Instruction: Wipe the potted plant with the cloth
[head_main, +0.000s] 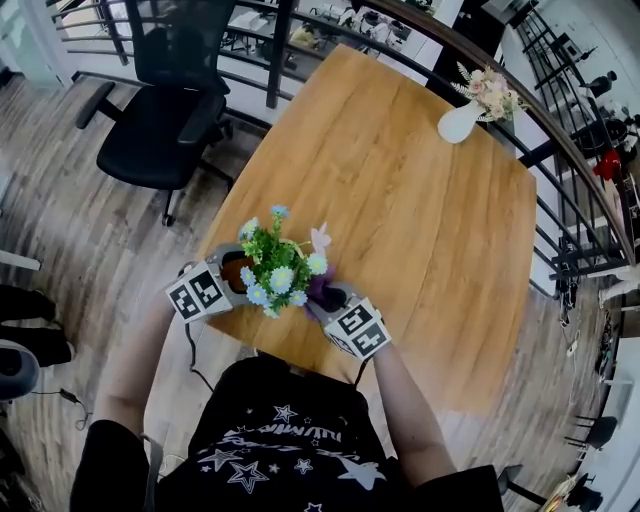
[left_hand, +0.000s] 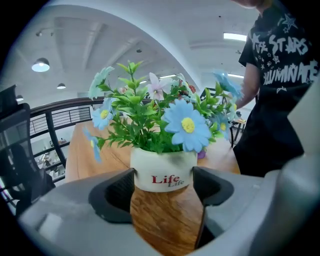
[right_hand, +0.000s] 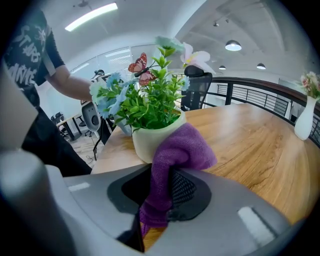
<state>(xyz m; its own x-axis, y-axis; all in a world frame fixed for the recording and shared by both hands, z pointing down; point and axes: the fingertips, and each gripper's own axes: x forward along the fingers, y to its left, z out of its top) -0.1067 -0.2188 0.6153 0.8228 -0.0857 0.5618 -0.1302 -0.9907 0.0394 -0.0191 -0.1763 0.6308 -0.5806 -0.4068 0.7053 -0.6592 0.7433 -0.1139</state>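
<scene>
Purple cloth (right_hand: 176, 149) in right gripper (right_hand: 160, 189); beside potted plant (right_hand: 148, 136)

Wooden table (head_main: 420, 230), black office chair (head_main: 160, 120)

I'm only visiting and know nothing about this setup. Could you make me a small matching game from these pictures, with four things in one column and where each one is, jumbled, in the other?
Things:
1. cloth
2. white vase
3. office chair
4. potted plant

Places:
a. on the floor, beside the table
b. at the table's far edge
c. pinched in the right tool
d. at the table's near edge

Pairs: 1-c, 2-b, 3-a, 4-d
</scene>
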